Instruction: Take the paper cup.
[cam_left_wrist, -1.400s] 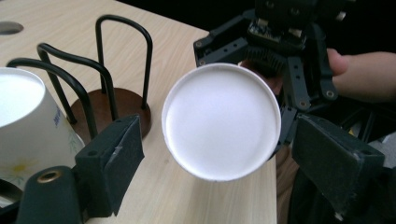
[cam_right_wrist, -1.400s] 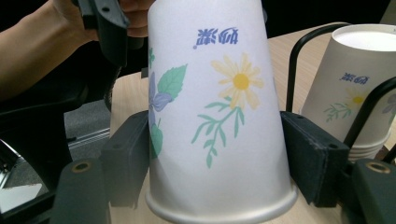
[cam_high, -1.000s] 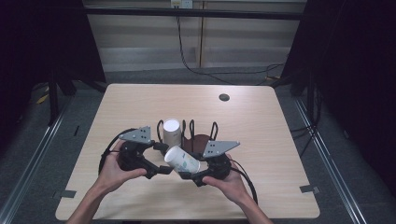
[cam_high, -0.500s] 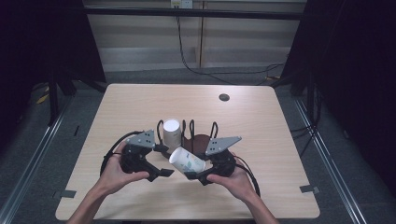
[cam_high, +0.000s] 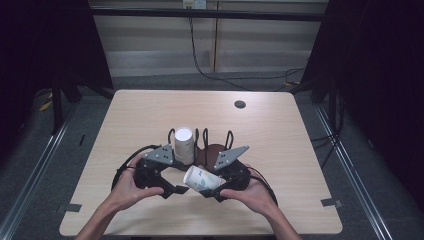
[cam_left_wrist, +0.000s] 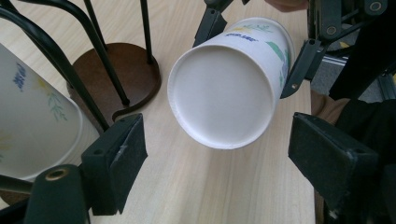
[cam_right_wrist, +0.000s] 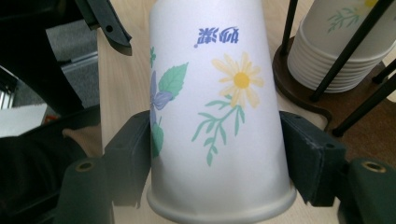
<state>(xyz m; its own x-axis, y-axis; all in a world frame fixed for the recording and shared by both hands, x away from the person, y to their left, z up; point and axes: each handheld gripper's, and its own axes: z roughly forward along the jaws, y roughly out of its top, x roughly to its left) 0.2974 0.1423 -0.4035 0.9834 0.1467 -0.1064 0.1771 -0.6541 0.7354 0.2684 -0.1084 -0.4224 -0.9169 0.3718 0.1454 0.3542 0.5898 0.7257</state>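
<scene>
A white paper cup printed with flowers lies sideways above the table, and my right gripper is shut on it near its wide rim. In the right gripper view the cup stands between both pads. In the left gripper view its round bottom faces me. My left gripper stands open just short of that bottom, touching nothing. In the high view the left gripper sits left of the cup. A stack of like cups stands upside down in a black wire holder.
The holder has a brown round base with black rods, close behind both grippers. A small dark disc lies at the far right of the wooden table. Dark floor and metal rails surround the table.
Both hands have drifted slightly right and toward the near edge. The left gripper has closed in on the bottom of the held cup. The right gripper's hold is unchanged.
</scene>
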